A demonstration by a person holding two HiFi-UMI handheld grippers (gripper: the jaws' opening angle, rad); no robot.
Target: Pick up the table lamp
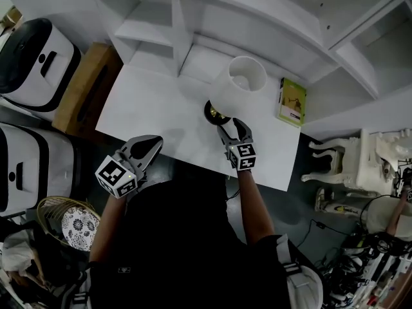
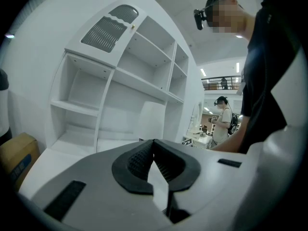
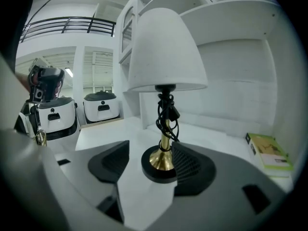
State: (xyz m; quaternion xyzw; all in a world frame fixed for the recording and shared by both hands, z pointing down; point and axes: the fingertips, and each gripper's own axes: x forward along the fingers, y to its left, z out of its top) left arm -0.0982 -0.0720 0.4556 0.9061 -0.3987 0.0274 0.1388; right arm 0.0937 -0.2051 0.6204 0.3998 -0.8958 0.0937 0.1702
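Observation:
The table lamp has a white shade, a brass stem wound with black cord, and a round black base. It stands upright on the white table, close to the shelf unit. My right gripper is open just in front of the base. In the right gripper view, the right gripper has the base between its pads; the right pad sits beside the base, the left one well apart. My left gripper is shut and empty at the table's near edge, left of the lamp.
A green book lies on the table right of the lamp. White shelving lines the far side. White machines and a cardboard box stand left; a basket lower left; a white stool right.

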